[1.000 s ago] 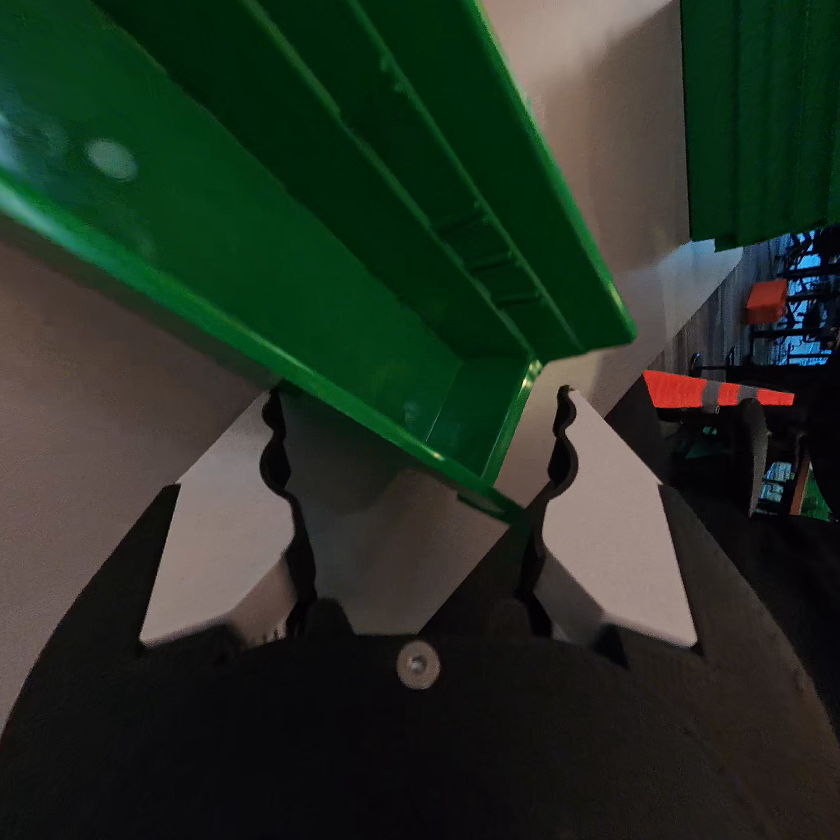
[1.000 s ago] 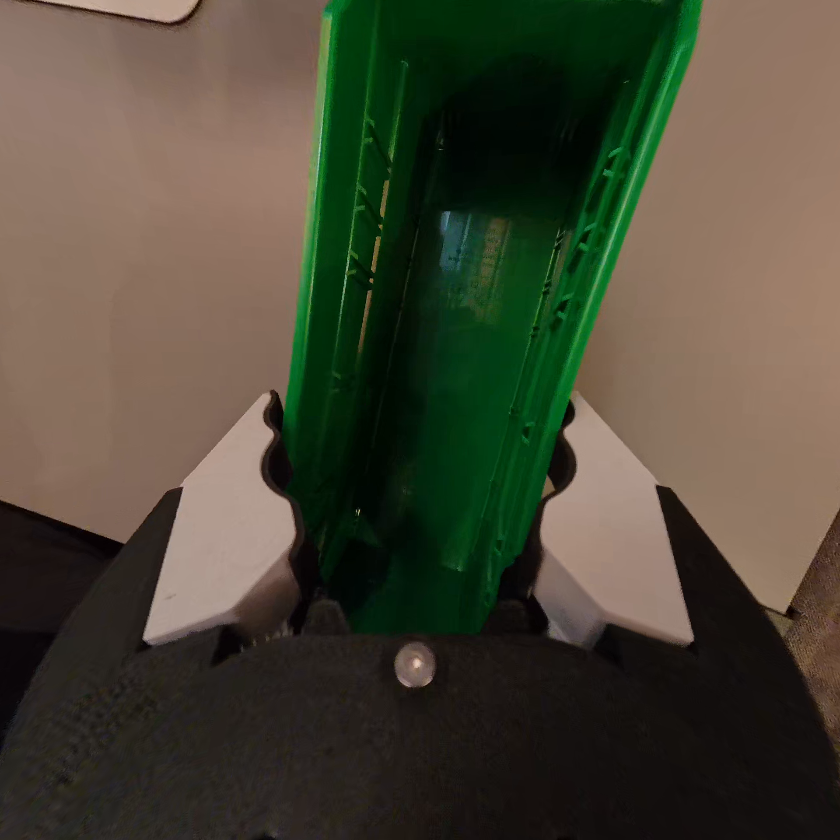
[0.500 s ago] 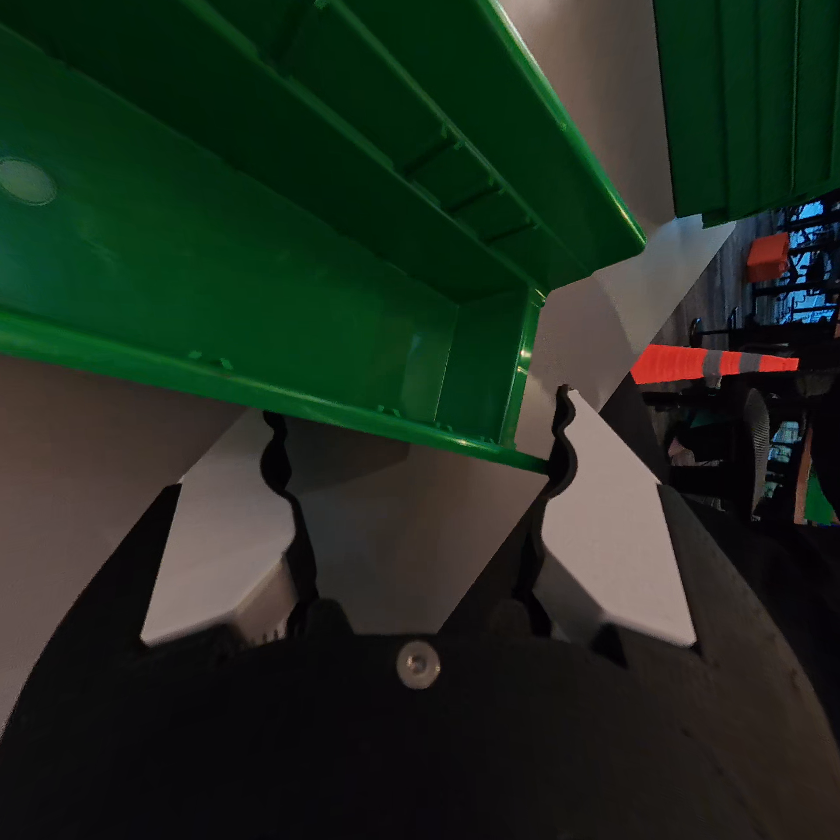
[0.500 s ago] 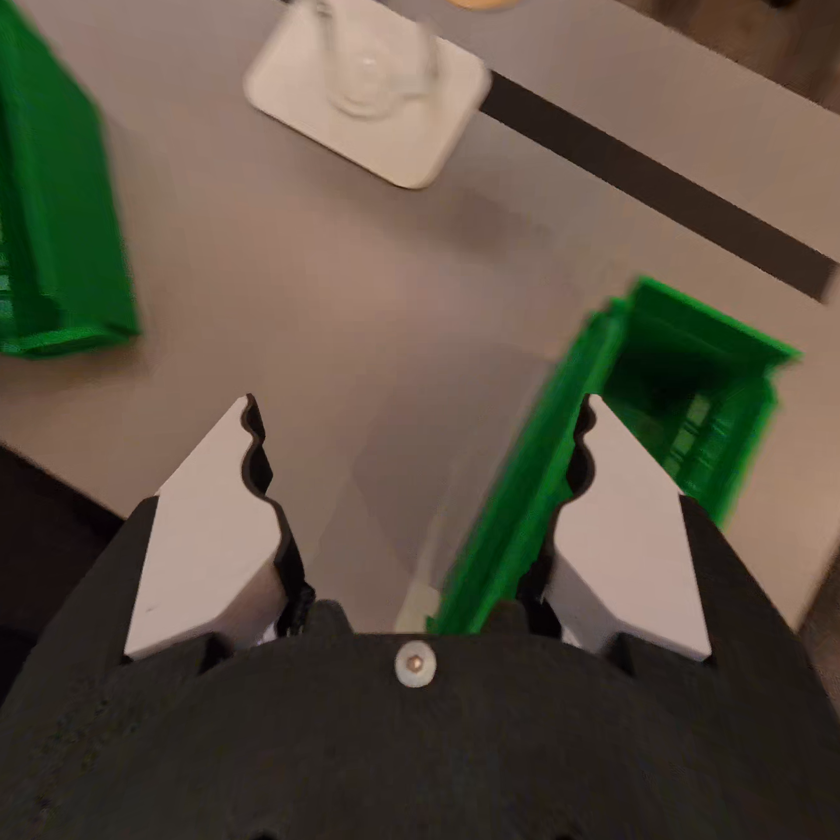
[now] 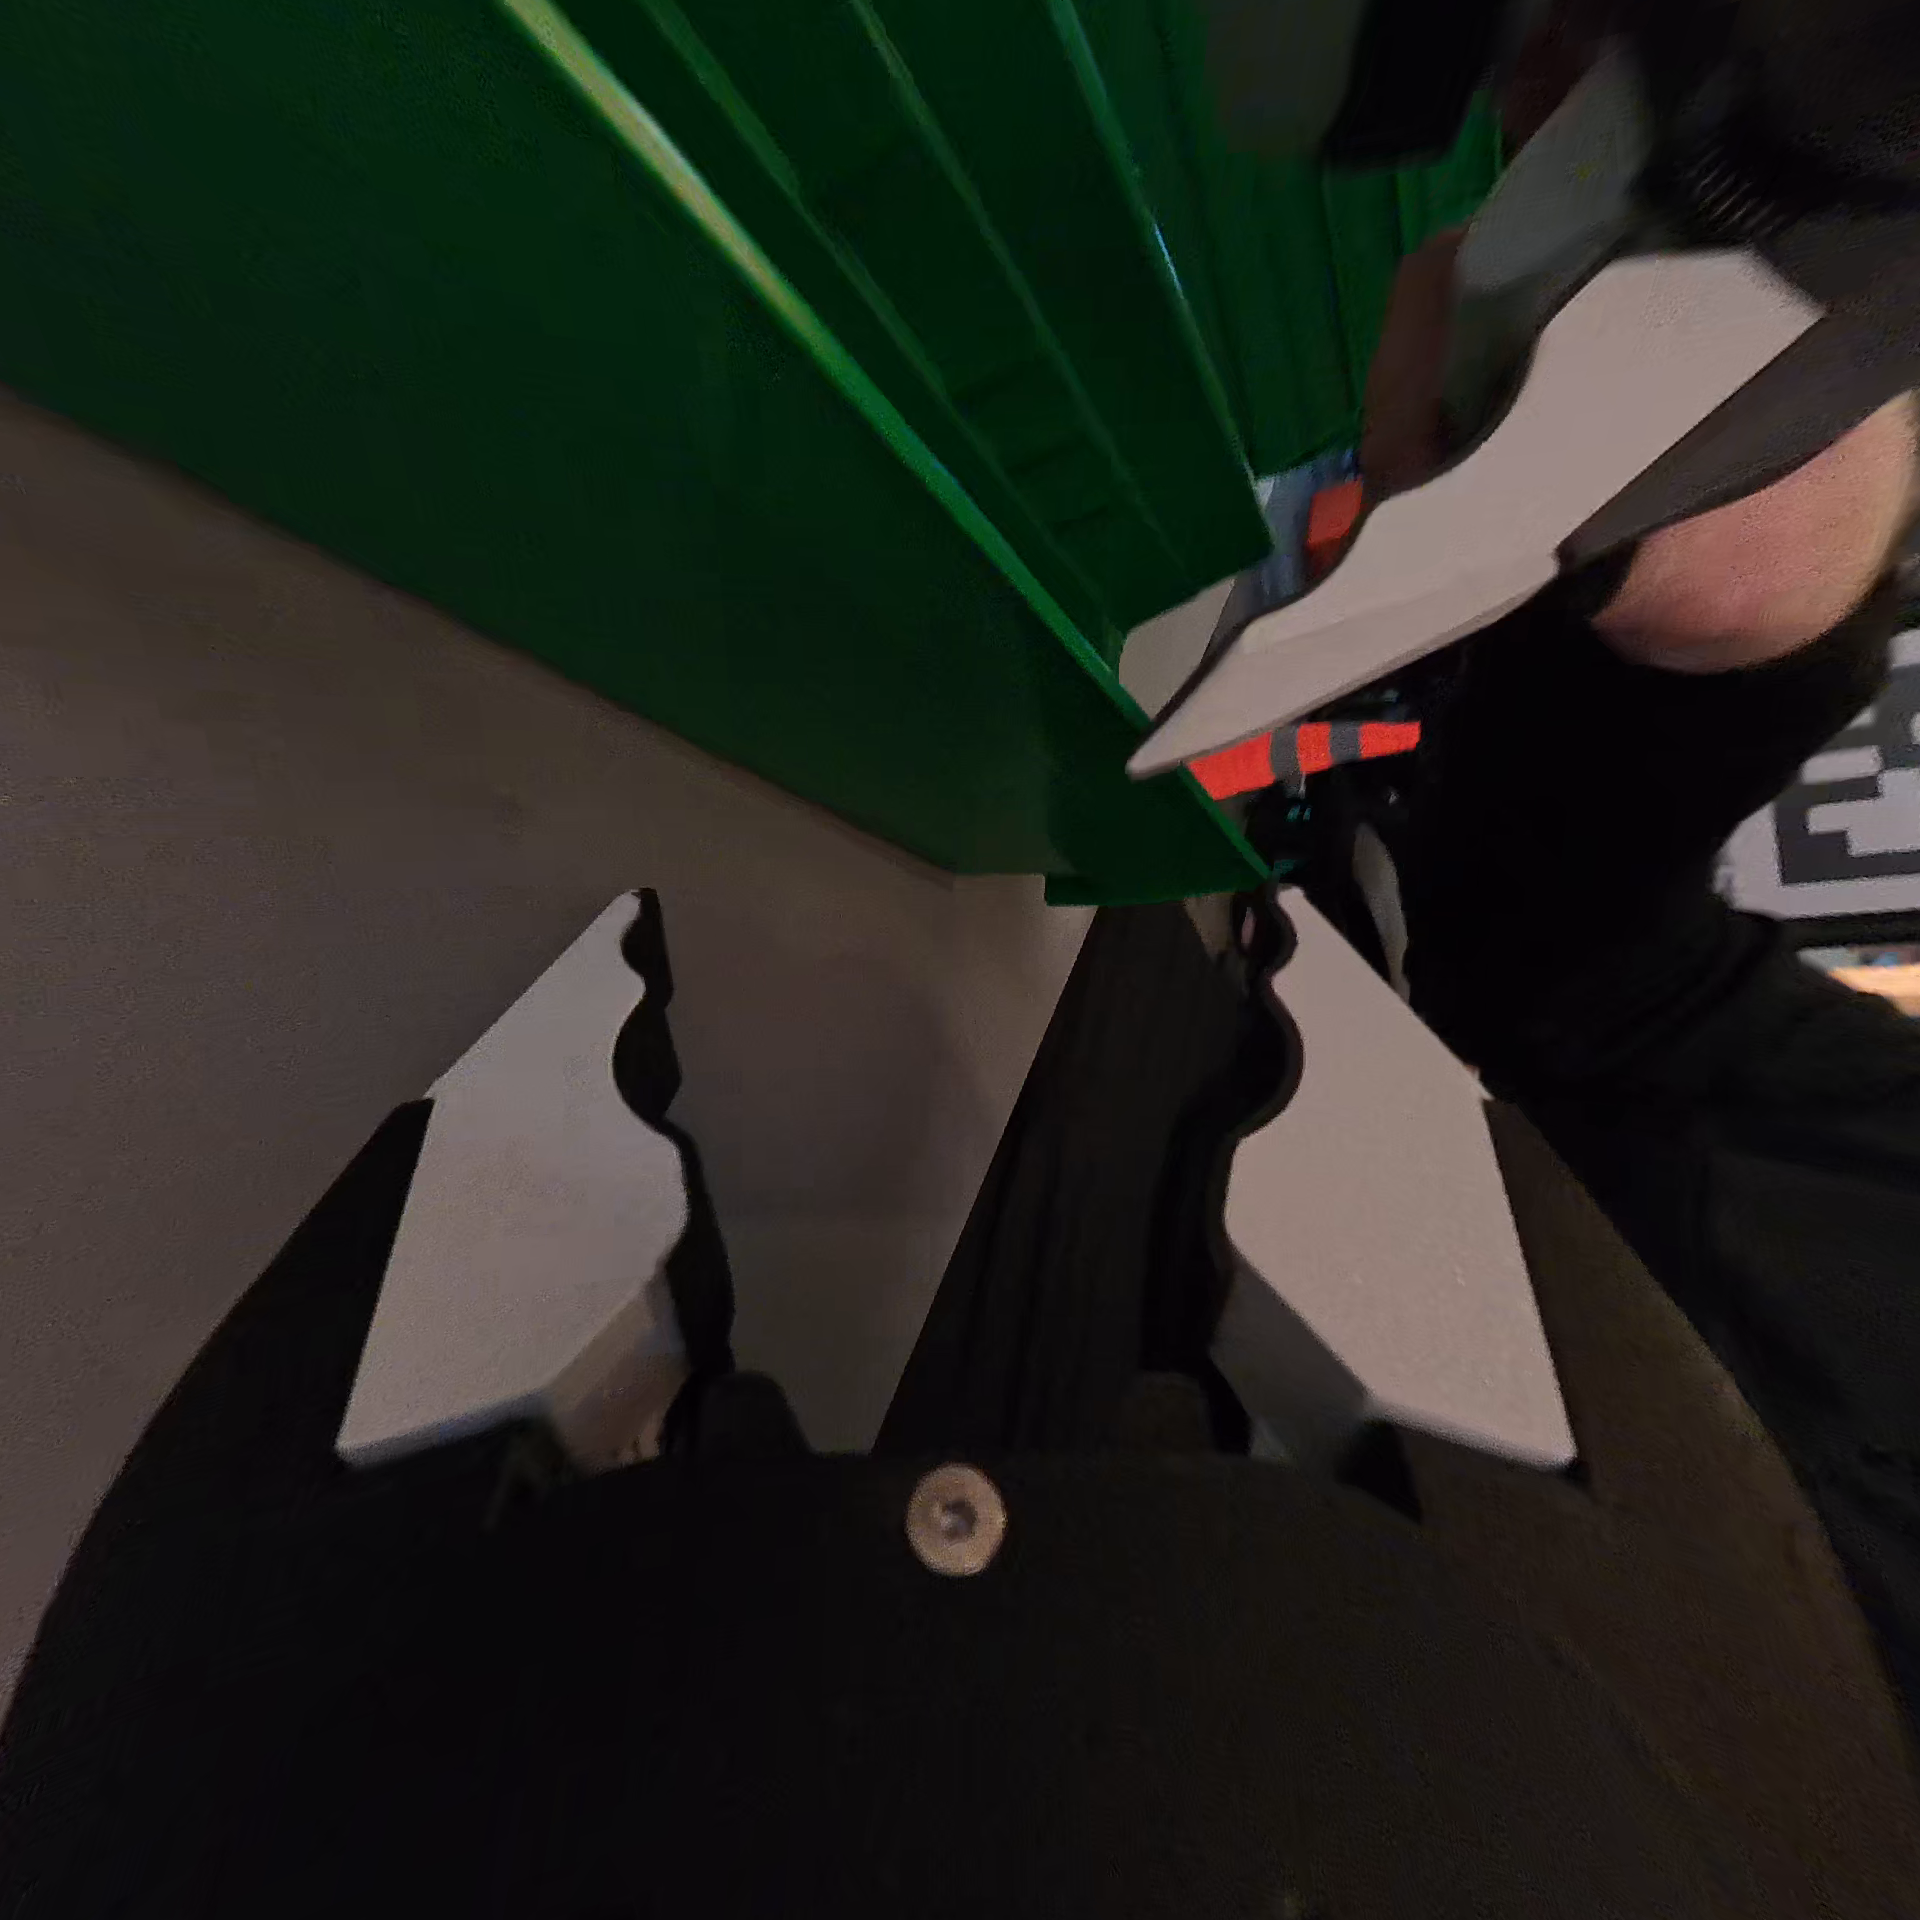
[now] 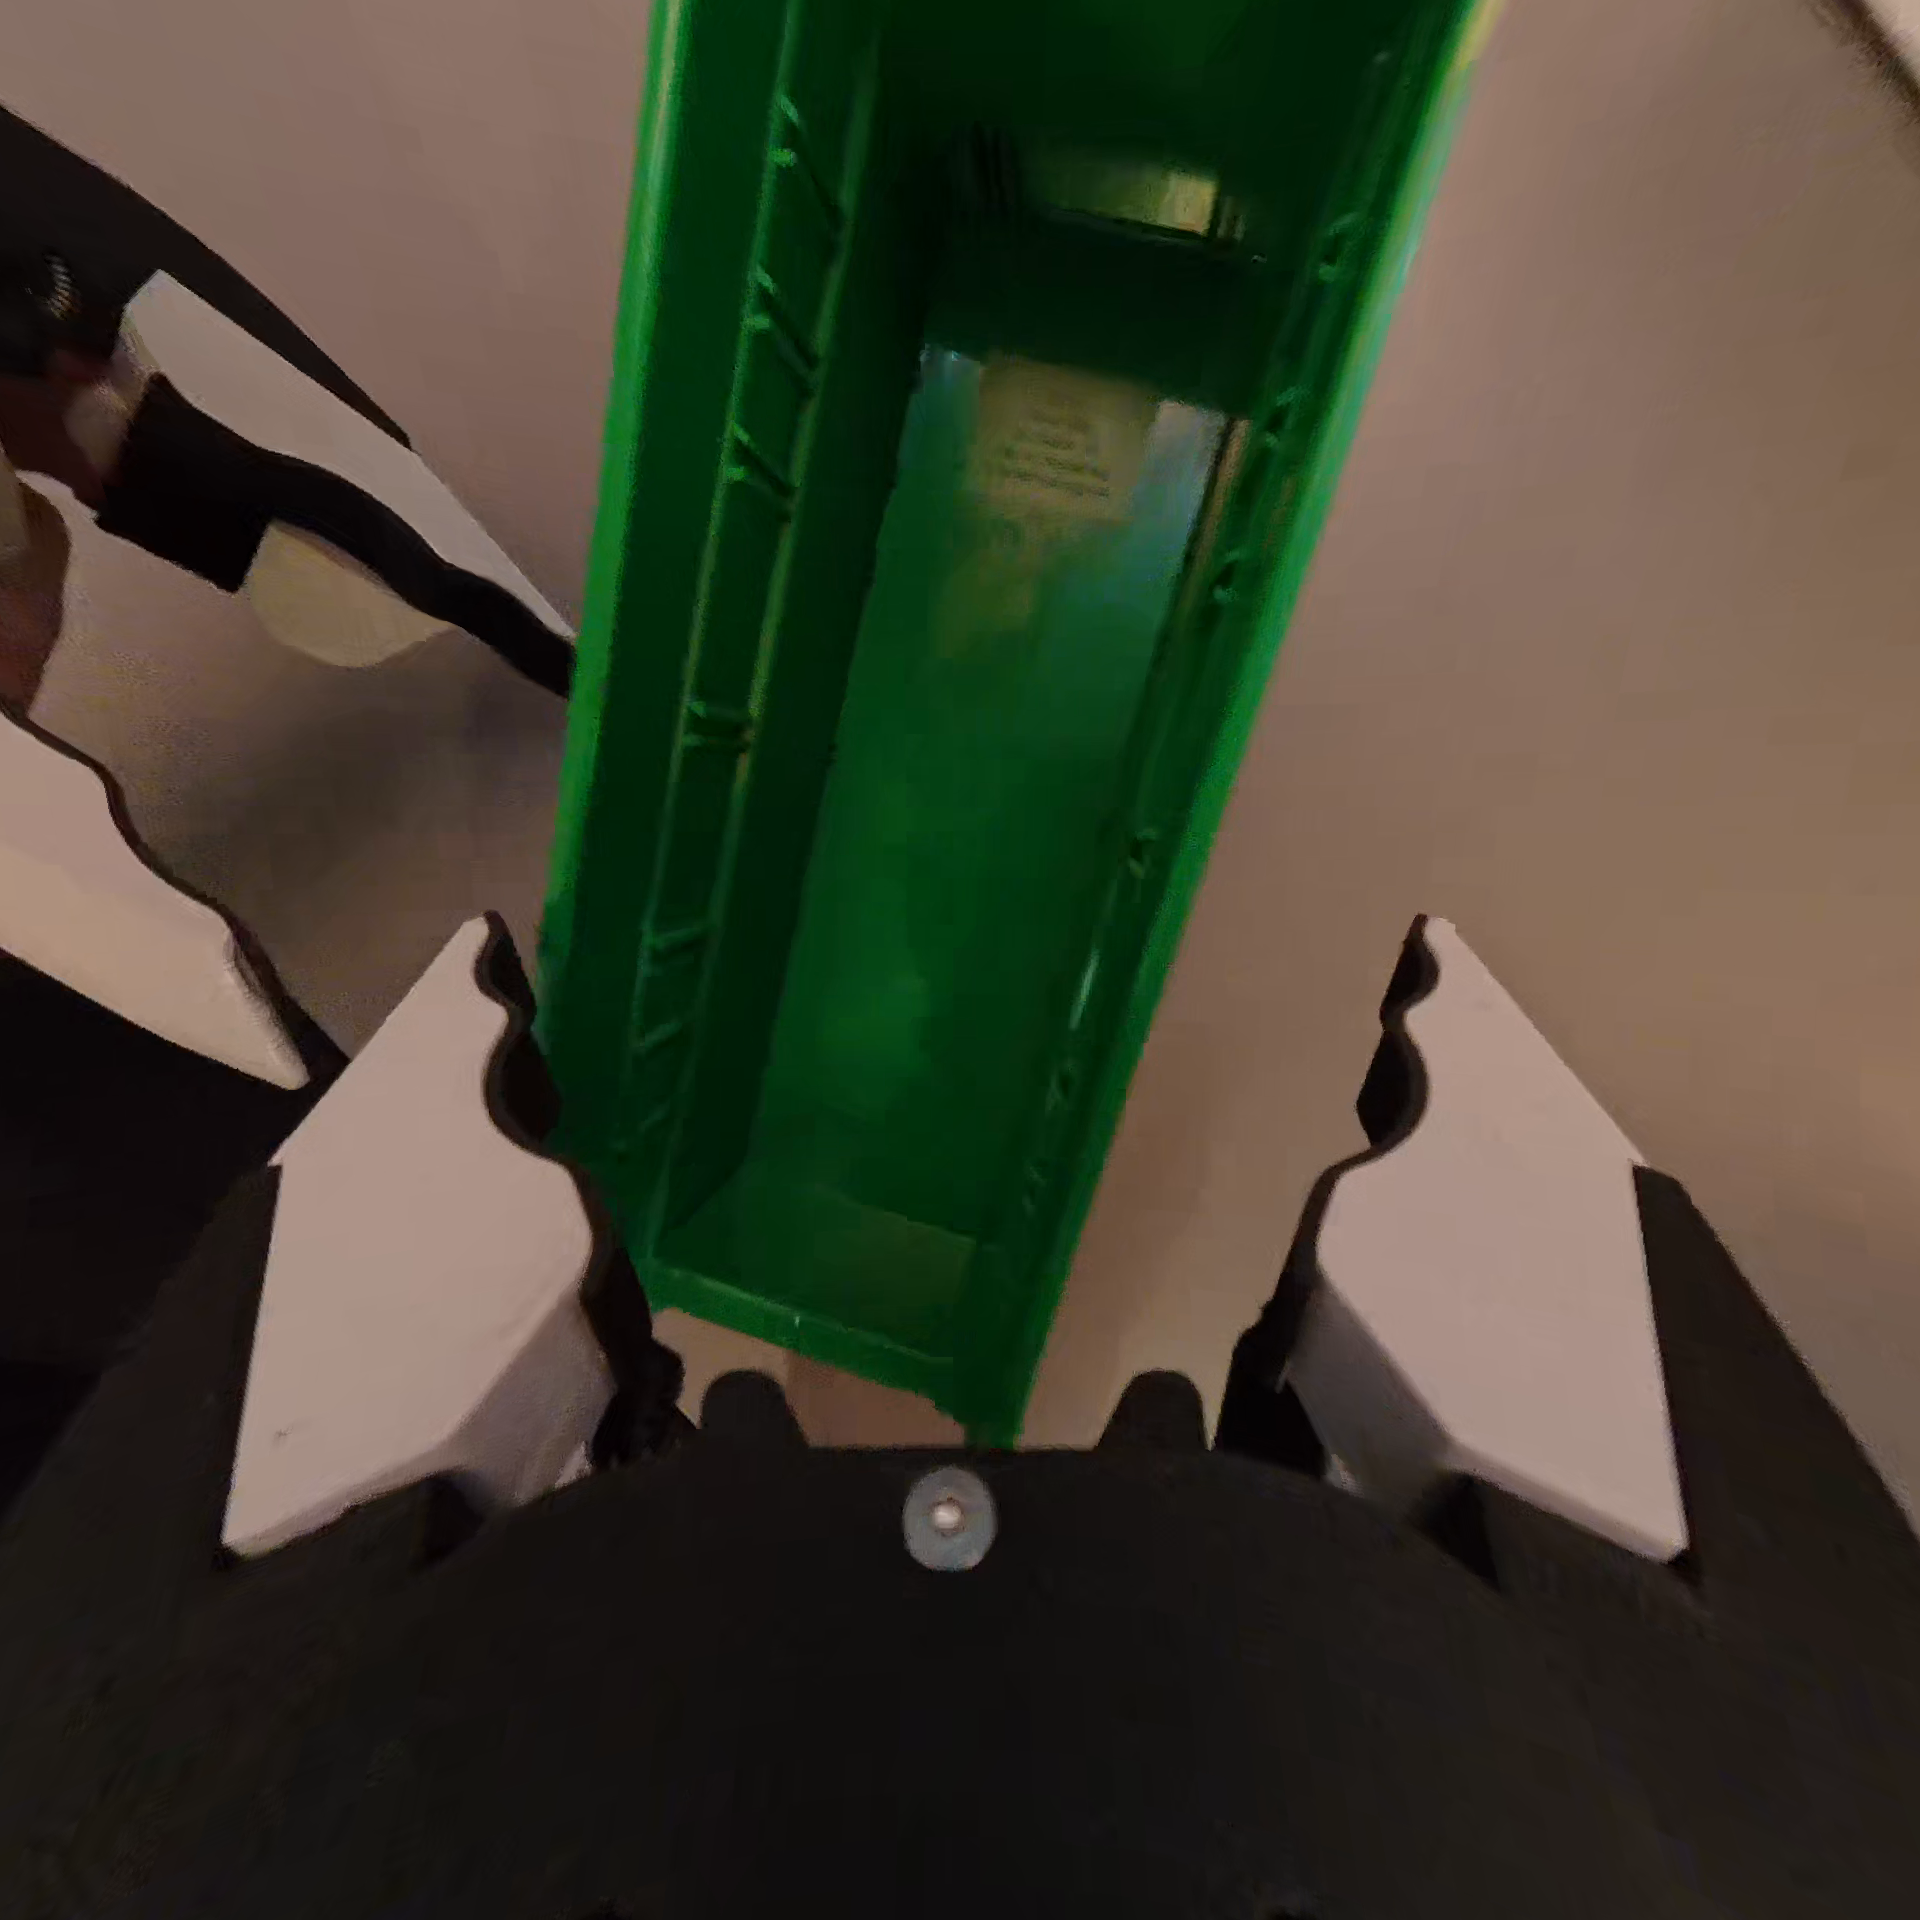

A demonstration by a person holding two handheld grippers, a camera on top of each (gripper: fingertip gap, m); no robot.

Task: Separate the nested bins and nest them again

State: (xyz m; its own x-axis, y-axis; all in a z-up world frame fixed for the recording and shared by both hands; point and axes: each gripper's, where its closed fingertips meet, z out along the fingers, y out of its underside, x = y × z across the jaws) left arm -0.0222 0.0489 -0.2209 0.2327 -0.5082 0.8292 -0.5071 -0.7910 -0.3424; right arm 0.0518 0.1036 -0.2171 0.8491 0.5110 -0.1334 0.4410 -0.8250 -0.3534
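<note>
A long green bin (image 6: 997,727) lies on the pale table (image 6: 1610,623), open side up. The right gripper (image 6: 956,1122) is spread wide around its near end. One white finger touches the bin's left wall, but the other finger stands apart from the right wall, so nothing is squeezed.

The left gripper (image 5: 956,1039) is open too and holds nothing. It sits low beside the bin (image 5: 623,364), just under the bin's long outer wall and close to its corner. The right gripper (image 5: 1455,499) also shows there, blurry, beside the bin's end. A second green bin (image 5: 1299,260) seems to stand behind it, but I cannot tell for sure.

I think the next job is to get a good hold on this bin. To do it well, the right gripper should line up over one thin wall, not the whole wide end, then close slowly. The left gripper should keep clear so the two do not bump. Lift the bin level, so it slides straight into the other bin.
</note>
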